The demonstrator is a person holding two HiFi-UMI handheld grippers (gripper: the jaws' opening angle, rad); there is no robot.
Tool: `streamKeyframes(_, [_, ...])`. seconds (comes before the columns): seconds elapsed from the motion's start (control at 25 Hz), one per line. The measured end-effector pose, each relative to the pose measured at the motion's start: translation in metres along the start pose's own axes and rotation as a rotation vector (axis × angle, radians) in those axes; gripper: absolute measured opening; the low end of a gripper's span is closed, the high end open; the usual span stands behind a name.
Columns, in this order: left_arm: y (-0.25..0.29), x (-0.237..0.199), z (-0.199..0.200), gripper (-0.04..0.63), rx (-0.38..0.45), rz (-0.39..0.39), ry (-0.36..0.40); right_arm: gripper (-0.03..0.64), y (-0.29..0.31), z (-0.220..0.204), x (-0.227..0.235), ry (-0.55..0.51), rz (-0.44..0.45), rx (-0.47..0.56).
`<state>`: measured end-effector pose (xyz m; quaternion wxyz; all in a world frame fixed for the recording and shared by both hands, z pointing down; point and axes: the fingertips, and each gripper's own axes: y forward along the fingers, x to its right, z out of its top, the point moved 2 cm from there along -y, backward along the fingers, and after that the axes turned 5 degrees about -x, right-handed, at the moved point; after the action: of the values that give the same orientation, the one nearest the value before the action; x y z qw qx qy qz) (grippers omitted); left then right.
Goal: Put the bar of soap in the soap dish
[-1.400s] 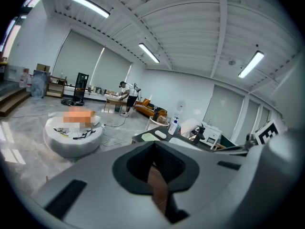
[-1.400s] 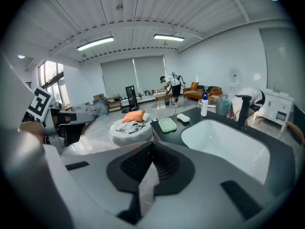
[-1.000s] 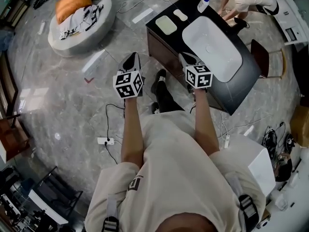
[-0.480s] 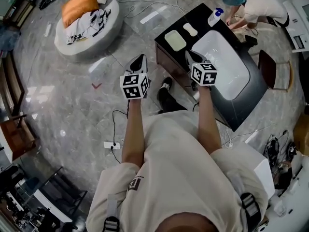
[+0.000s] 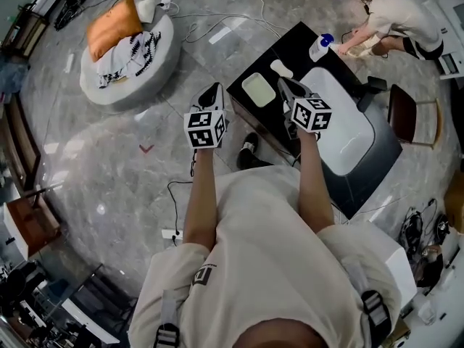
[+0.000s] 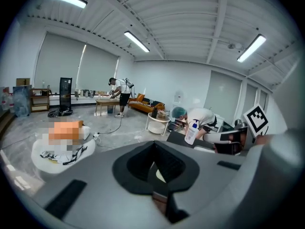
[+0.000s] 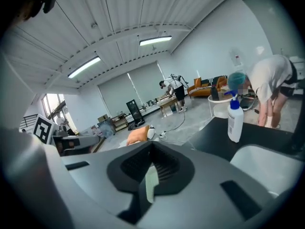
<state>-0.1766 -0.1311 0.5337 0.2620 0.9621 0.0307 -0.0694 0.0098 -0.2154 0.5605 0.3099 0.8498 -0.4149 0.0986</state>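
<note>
**Hazards, near to far**

1. Floor. A power strip (image 5: 172,233) and its lead lie on the floor to the person's left. Stepping back or sideways onto them could cause a trip.

2. Tools. The left gripper (image 5: 212,90) is off the counter's near-left edge and the right gripper (image 5: 285,85) is over the counter (image 5: 272,49). On both, the jaws are pressed together with nothing between them. If either one is brought down on the soap this way, it will push the bar instead of taking it. Open the jaws before contact.

3. Dish (image 5: 259,90). It is empty and sits near the counter's left edge, just ahead of the right gripper. A low pass over it could nudge it toward that edge.

4. Soap (image 5: 281,69). The bar lies flat on the counter, just beyond the dish and apart from it, not yet picked up. It looks smooth and rounded, so an off-centre pinch would likely squirt it out sideways, either into the basin (image 5: 341,125) on the right or off the counter.

5. Bottle (image 5: 320,47). It stands upright beyond the soap, near the basin's far end. An overshoot could topple it.

6. Second person (image 5: 388,13). This person is bending at the counter's far corner. Keep the reach short.
</note>
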Motion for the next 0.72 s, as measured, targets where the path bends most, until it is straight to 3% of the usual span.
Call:
streamKeyframes(0.2, [0.027, -0.003, 0.018, 0.005, 0.009, -0.001, -0.002, 0.003, 0.013, 0.015, 0.018, 0.038, 0.045, -0.005])
streamKeyframes(0.48, [0.043, 0.000, 0.014, 0.006, -0.040, -0.008, 0.024, 0.003, 0.007, -0.001, 0.036, 0.098, 0.017, -0.037])
streamKeyframes(0.72, [0.055, 0.018, 0.008, 0.005, -0.086, -0.074, 0.061, 0.005, 0.000, -0.022, 0.044, 0.101, -0.037, -0.077])
